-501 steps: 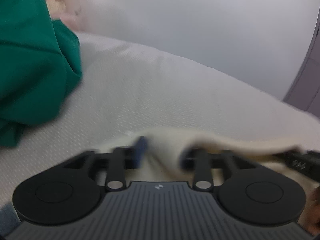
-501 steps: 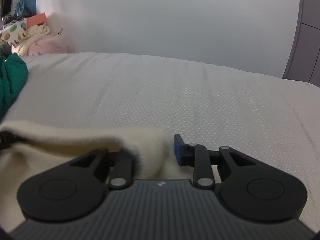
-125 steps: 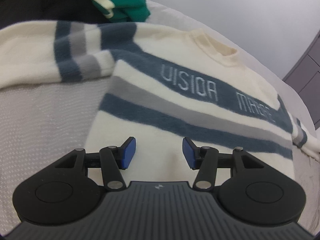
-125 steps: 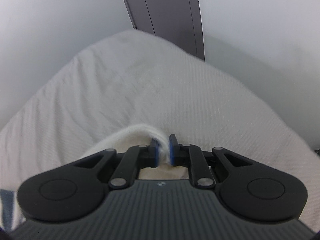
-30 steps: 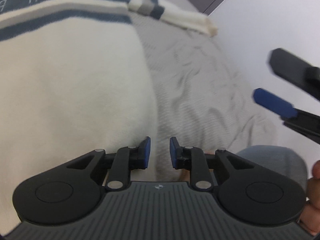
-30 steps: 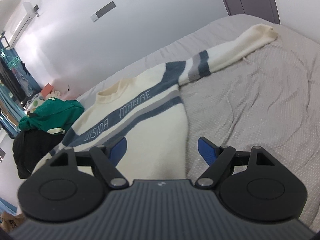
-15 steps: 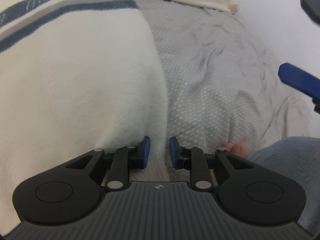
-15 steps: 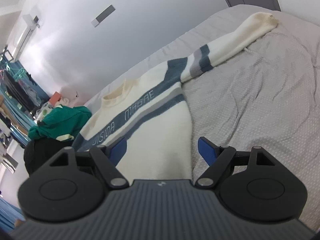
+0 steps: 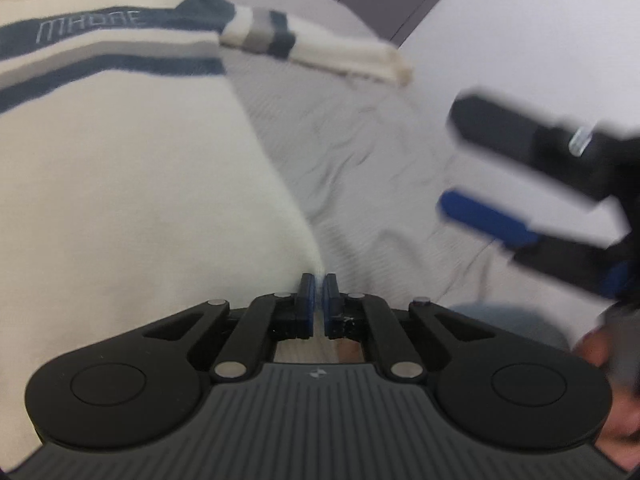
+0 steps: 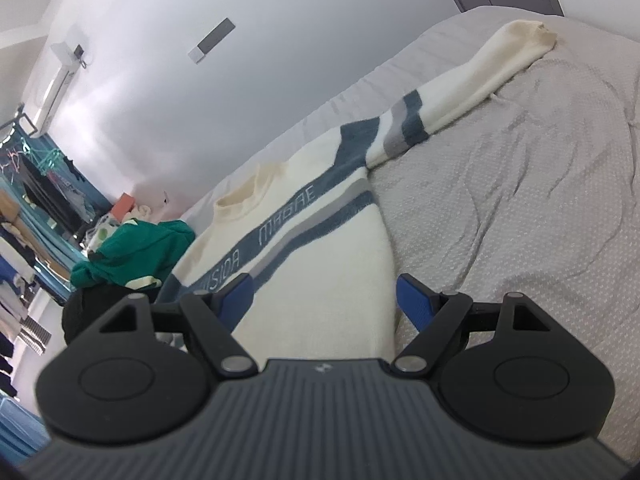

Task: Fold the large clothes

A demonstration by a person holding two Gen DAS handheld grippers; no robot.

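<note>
The cream knitted sweater with blue-grey stripes (image 10: 320,264), spread on the grey bed (image 10: 520,200), is pinched at its hem by the just-closed left tongs (image 9: 319,292), while the right tongs (image 10: 324,296) are held wide and empty; an even lift is advised.

In the left wrist view the right hand-held gripper (image 9: 472,164) is smeared by blur, cut off at the right edge, its far pad unseen. The sweater (image 9: 120,184) runs off the left edge, so only the letters "MAGAE" show there. The hem corner pinched in the left hand-held gripper (image 9: 319,294) is mostly hidden by the pads. In the right wrist view the sweater's lower part is hidden behind the gripper body, and the clothes rack (image 10: 44,184) is too small to read.
</note>
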